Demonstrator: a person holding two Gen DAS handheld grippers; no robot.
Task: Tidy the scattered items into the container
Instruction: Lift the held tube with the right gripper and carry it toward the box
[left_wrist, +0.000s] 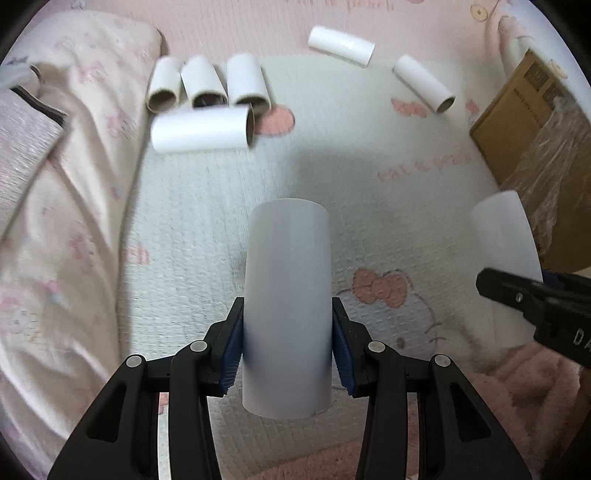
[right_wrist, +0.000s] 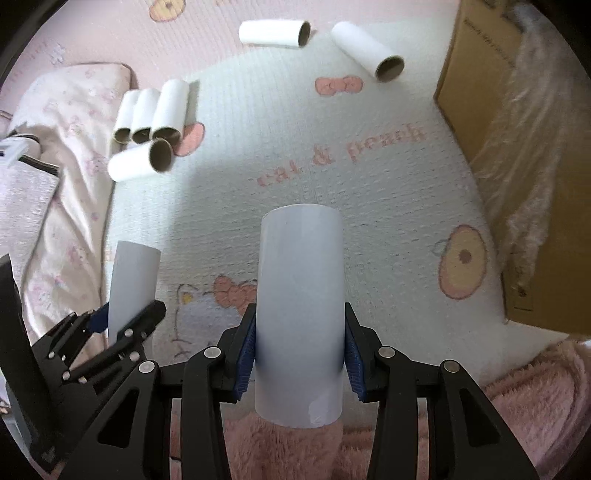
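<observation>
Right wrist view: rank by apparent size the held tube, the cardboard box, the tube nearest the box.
1. cardboard box, cropped by the frame
2. held tube in the right gripper, enlarged by nearness
3. tube nearest the box

8 tubes (left_wrist: 287, 306): 4 far left of box (left_wrist: 517, 110), 2 nearer it, 2 held. 1 box. 2 hand-held grippers (left_wrist: 287, 354).

A white quilted mat with pink cartoon prints (right_wrist: 332, 192) carries six white cardboard tubes (right_wrist: 155, 114), a brown cardboard box (right_wrist: 476, 92), and a rumpled pale pink blanket (left_wrist: 74, 221).
</observation>
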